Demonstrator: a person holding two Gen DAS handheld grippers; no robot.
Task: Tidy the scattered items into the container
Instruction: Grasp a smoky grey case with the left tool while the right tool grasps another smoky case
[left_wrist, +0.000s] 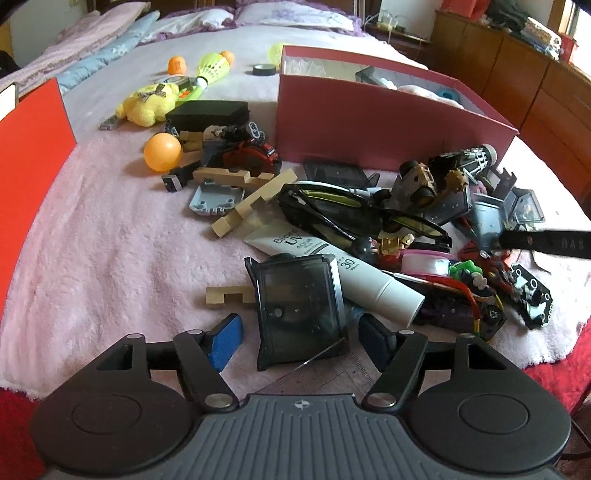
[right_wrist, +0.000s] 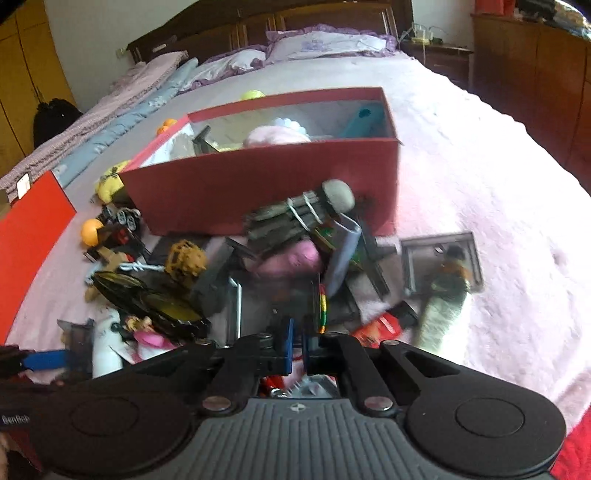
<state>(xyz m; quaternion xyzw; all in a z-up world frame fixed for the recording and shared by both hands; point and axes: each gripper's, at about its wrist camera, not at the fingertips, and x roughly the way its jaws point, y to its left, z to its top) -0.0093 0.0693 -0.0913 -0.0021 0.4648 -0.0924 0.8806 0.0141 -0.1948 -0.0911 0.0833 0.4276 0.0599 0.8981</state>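
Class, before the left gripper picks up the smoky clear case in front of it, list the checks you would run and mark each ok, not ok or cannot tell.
1. Left gripper jaws open wide enough: ok.
2. Smoky clear case lies between the jaws: ok.
3. Case free of other items: not ok, its far right edge meets the sunscreen tube.
4. Red box open on top: ok.
5. Room left in the box: ok.
6. Right gripper empty: cannot tell, view blurred.

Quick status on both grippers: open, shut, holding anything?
Left gripper: open, its fingers on either side of a smoky plastic case.
Right gripper: nearly shut; whether it holds anything cannot be told.
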